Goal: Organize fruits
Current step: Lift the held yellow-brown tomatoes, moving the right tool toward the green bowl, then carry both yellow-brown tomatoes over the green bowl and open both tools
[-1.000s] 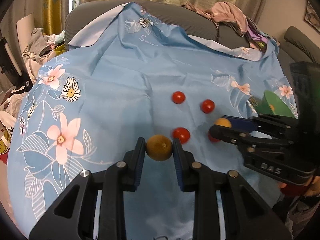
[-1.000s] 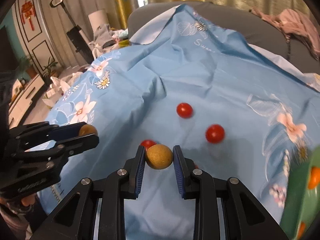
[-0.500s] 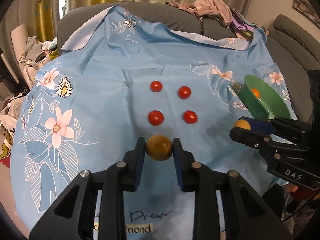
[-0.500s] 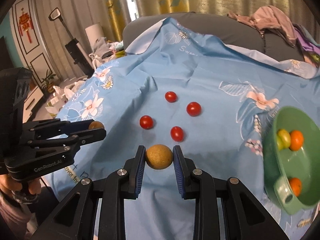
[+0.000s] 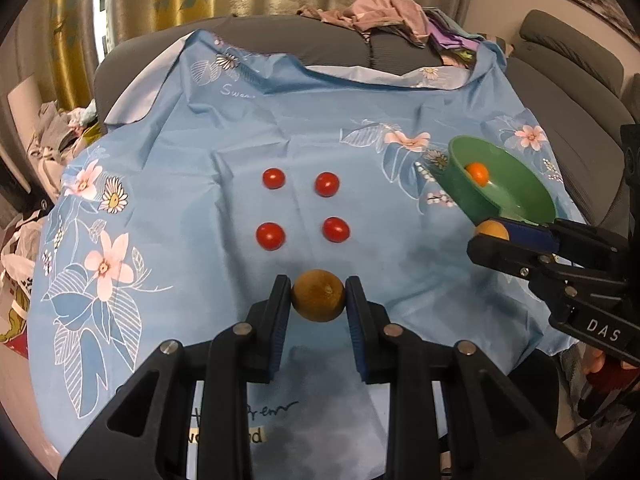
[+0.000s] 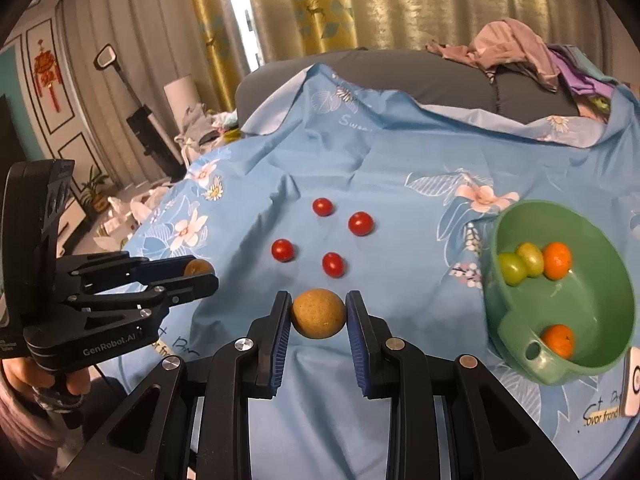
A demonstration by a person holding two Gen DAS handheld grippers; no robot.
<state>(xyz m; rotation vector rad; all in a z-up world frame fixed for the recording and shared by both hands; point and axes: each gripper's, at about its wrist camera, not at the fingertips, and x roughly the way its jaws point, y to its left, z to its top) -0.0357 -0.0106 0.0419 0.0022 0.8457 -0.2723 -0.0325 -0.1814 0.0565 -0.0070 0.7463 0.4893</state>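
We see the left gripper (image 5: 319,300) clamped on a round brown fruit (image 5: 318,295), its blue pads pressing either side, the fruit lifted clear of the cloth. A small dimple on its skin faces the left wrist camera; otherwise it is nearly a ball and we can make out no long axis. The right gripper (image 6: 319,311) is likewise closed on a tan round fruit (image 6: 318,313), speckled and just as spherical, held above the near part of the cloth. Each gripper shows in the other's view, out to the side.

Beyond both held fruits, four red tomatoes (image 5: 299,209) lie on the cloth in a two-by-two square, apart from one another. To the right stands a green bowl (image 6: 600,350) with a handle tab on its near rim; inside we count two oranges (image 6: 557,260) and two green fruits (image 6: 520,264).

The surface is a light blue cloth (image 5: 192,184) printed with flowers and leaves, creased, draped over a grey sofa (image 5: 332,46). Clothes (image 5: 380,12) are heaped on the sofa back, with gold curtains (image 6: 312,4) behind.
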